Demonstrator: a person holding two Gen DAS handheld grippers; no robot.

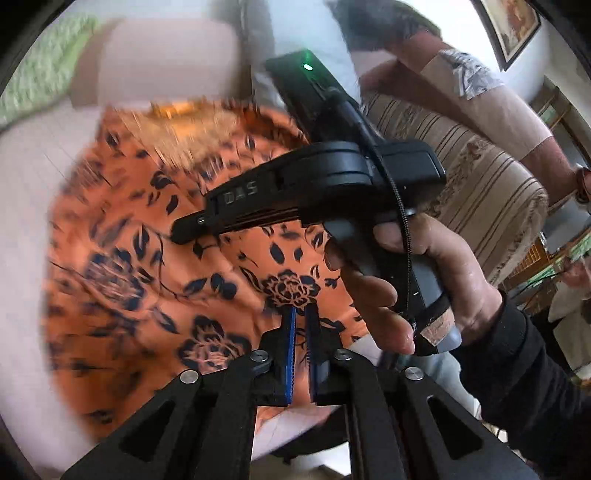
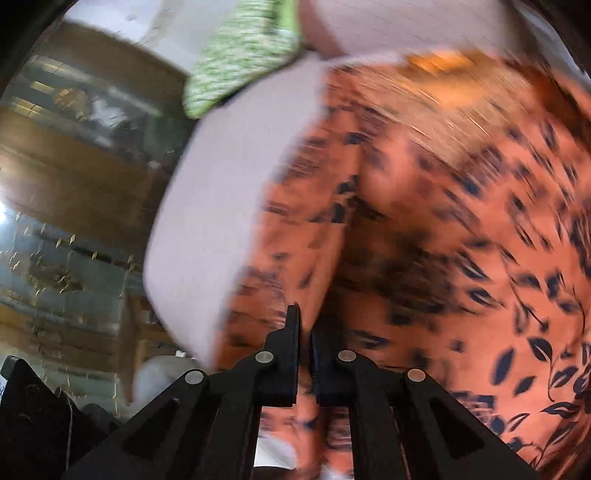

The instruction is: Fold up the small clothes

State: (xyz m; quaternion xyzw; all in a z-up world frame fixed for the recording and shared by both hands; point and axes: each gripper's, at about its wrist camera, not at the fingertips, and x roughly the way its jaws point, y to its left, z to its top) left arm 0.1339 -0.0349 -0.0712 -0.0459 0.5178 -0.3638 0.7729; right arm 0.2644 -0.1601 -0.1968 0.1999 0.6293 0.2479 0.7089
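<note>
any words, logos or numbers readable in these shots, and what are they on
"DAS": raised letters on the black body of the right hand-held gripper, seen in the left wrist view just above the orange floral fabric garment.
The framed picture on the wall, top right of the left wrist view: no text can be made out on it.
Right wrist view: heavily motion-blurred, nothing readable.
No numbers or other labels are legible.

Thin orange floral cloth garment (image 1: 147,266), matt black plastic tool (image 1: 300,350)
</note>
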